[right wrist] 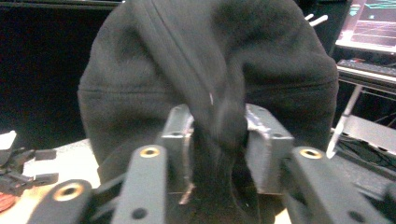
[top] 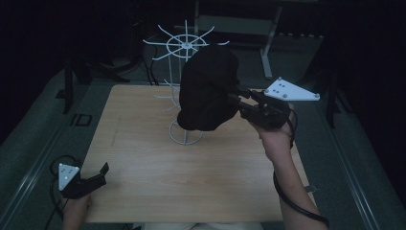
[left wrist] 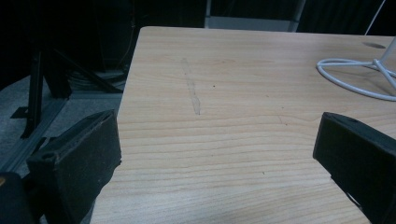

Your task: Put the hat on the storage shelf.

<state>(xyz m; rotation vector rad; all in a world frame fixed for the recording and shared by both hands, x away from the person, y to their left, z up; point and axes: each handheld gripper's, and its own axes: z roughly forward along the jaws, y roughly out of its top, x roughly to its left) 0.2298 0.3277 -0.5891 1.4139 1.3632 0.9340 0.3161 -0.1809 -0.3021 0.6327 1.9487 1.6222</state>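
A black fleece hat (top: 208, 88) hangs in the air in front of a white wire rack (top: 185, 45) that stands on the wooden table (top: 158, 167). My right gripper (top: 238, 99) is shut on the hat's edge, and a fold of the hat (right wrist: 210, 70) is pinched between its jaws in the right gripper view. My left gripper (top: 101, 173) rests open at the table's near left corner with nothing between its jaws. The rack's ring base (left wrist: 355, 77) lies at the far right of the left gripper view.
The table's left edge (left wrist: 126, 93) drops to a dark floor with black stand legs (left wrist: 37, 88). A grey frame (top: 268, 43) stands behind the table. A lit screen (right wrist: 371, 23) sits at the upper right of the right gripper view.
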